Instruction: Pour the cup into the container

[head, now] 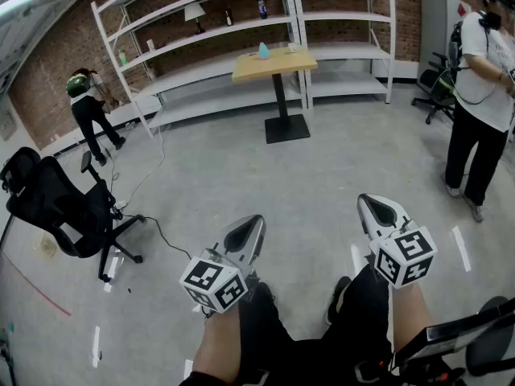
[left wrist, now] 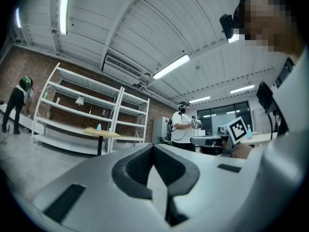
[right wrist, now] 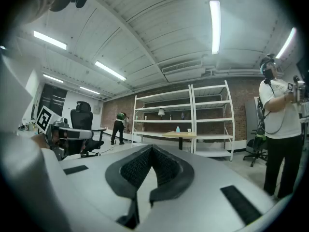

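Note:
Across the room stands a small wooden-topped table [head: 274, 64]. A light blue container [head: 263, 51] and a small white cup [head: 292, 47] sit on it. Both grippers are held level near my legs, well short of the table. My left gripper [head: 254, 222] is shut with nothing between its jaws, and so is my right gripper [head: 368, 202]. The left gripper view shows its closed jaw tips [left wrist: 153, 147] and the far table [left wrist: 102, 132]. In the right gripper view the jaw tips [right wrist: 152, 148] are closed too, with the table [right wrist: 179, 135], blue container [right wrist: 177, 129] and white cup [right wrist: 189, 130] beyond.
White metal shelves [head: 241, 22] line the brick wall behind the table. A black office chair [head: 60, 207] stands at left with a cable on the floor beside it. One person [head: 483, 95] stands at right and another [head: 90, 111] at the far left. A second chair [head: 438, 87] is at the right rear.

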The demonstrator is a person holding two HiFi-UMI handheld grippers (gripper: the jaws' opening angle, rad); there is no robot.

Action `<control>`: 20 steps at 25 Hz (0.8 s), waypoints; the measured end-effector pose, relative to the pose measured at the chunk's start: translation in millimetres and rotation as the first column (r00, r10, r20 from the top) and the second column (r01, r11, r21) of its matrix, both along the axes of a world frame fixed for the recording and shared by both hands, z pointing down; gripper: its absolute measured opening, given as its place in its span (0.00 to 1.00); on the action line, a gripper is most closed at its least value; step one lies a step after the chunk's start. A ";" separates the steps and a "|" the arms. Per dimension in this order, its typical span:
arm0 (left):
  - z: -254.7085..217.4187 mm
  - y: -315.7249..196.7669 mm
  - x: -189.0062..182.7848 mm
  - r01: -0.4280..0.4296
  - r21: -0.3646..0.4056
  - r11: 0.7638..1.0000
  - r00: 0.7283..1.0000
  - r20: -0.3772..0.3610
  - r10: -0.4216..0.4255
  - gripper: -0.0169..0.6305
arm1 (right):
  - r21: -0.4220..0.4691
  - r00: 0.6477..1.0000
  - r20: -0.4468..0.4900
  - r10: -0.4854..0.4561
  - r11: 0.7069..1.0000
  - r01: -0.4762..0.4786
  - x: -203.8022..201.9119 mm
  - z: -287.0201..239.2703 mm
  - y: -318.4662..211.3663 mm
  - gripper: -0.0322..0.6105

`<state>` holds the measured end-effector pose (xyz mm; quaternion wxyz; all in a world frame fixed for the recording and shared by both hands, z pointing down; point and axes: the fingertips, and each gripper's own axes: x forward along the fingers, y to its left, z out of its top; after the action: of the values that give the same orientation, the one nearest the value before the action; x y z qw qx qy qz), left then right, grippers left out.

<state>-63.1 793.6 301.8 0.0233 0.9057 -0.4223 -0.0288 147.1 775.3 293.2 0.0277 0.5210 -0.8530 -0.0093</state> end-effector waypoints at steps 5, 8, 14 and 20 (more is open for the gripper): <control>3.5 5.6 3.8 -0.005 -0.009 1.000 1.000 -0.005 0.005 0.03 | 0.009 1.000 -0.007 -0.012 1.000 0.012 -1.1 -2.0 4.4 0.05; 3.0 8.8 4.2 0.007 0.005 1.000 1.000 0.018 -0.007 0.03 | 0.005 1.000 -0.001 -0.014 1.000 0.014 -0.5 -0.5 5.3 0.05; 2.1 9.9 7.8 0.023 0.037 0.999 0.998 0.054 -0.025 0.03 | 0.003 1.000 0.007 -0.020 1.000 0.020 -1.4 -2.1 3.4 0.05; 23.1 5.6 17.4 -0.012 -0.004 1.000 0.998 0.056 0.012 0.03 | -0.022 1.000 0.007 -0.012 1.000 0.012 -0.9 6.6 -1.8 0.05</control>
<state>-45.7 799.3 324.9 0.0132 0.9086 -0.4175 -0.0024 146.3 773.5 299.8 0.0306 0.5154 -0.8564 0.0017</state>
